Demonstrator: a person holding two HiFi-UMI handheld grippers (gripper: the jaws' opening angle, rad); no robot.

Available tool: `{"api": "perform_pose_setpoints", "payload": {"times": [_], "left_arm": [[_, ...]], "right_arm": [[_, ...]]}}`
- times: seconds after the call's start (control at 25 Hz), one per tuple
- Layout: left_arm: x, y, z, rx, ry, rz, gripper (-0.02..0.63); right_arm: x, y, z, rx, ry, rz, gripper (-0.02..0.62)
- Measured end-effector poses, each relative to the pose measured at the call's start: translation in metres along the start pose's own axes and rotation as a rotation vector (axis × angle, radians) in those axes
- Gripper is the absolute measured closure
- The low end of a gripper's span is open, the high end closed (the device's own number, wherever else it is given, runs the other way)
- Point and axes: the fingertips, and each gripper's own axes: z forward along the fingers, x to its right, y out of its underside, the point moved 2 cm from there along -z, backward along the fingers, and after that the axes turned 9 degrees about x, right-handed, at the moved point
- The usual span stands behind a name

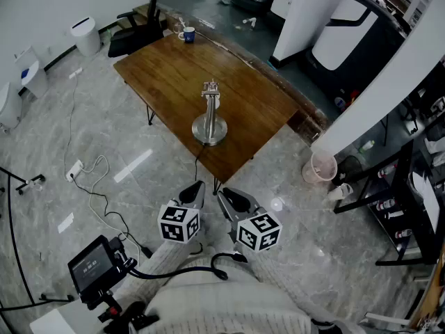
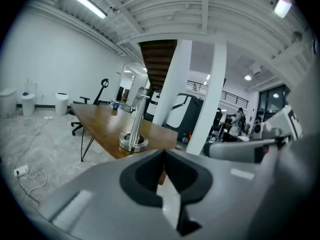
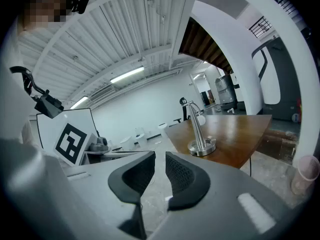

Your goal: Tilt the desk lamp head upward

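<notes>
A metal desk lamp (image 1: 209, 113) stands on a round base near the front corner of the brown wooden table (image 1: 167, 68), with its small head (image 1: 211, 89) at the top of the stem. Both grippers hover over the floor short of the table, apart from the lamp. My left gripper (image 1: 197, 189) is shut, jaws pressed together with nothing in them. My right gripper (image 1: 225, 197) stands slightly open, a narrow empty gap between its pads. The left gripper view shows the lamp (image 2: 134, 126) beyond the left gripper (image 2: 163, 159). The right gripper view shows the lamp (image 3: 196, 126) beyond the right gripper (image 3: 160, 171).
A blue mug (image 1: 188, 35) sits at the table's far end, with a black chair (image 1: 135, 37) behind it. A cable and power strip (image 1: 75, 169) lie on the floor at left. A pale bucket (image 1: 320, 167), a white pillar (image 1: 389, 82) and shelves stand at right.
</notes>
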Motion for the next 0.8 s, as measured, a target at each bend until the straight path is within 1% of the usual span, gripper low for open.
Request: {"api": "perform_pose_setpoints", "payload": {"times": [0.12,0.32,0.4,0.52,0.68,0.8], "left_arm": [[-0.007,-0.008,0.017,0.004,0.009,0.046,0.598],[-0.049,-0.021,0.086,-0.009,0.052,0.032,0.595],[-0.062,-0.030,0.109,-0.016,0.084,0.035,0.571],[-0.076,-0.047,0.144,-0.030,0.143,0.057,0.508],[-0.092,-0.058,0.189,-0.062,0.213,0.132,0.481],[-0.099,-0.055,0.210,-0.091,0.251,0.132,0.460]], "right_arm": [[0.012,-0.009,0.011,0.010,0.001,0.006,0.532],[0.060,-0.038,0.074,0.028,0.016,-0.054,0.525],[0.078,-0.053,0.095,0.053,0.022,-0.024,0.520],[0.108,-0.083,0.126,0.087,0.033,0.024,0.488],[0.148,-0.123,0.160,0.109,0.043,0.030,0.458],[0.170,-0.154,0.178,0.131,0.025,0.072,0.442]]}}
